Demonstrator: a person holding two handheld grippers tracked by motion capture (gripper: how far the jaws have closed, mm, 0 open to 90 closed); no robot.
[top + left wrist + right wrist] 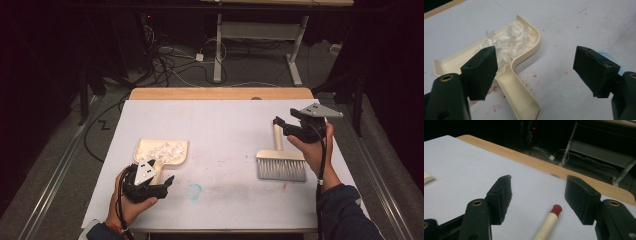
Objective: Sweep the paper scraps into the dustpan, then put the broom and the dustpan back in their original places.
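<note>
Your left gripper sat at the near left of the table with its jaws released and spread wide, nothing between them. The cream dustpan lay just beyond it, flat on the white surface, its tray heaped with shredded white paper scraps. In the left gripper view the dustpan's handle ran from the tray back toward you and passed just inside the left jaw, so its long axis lay roughly along the gripper's reach, off to the left of the gap's middle, not centred in it. The pad did not appear to press on it.

Your right gripper was at the far right, jaws also let go and standing apart around empty air. The hand brush lay flat, bristles toward you and its wooden handle pointing away toward the far edge. From the right gripper view, the brush handle's red tip lay between the two jaws and below them, its axis running nearly straight along the gripper's own line. Neither pad touched it.

So each tool lay close to the hand on its own side: the dustpan to your left, the brush to your right, well apart from one another. To regrasp either, I judged that you needed only to centre the handle in the gap and close across it.
</note>
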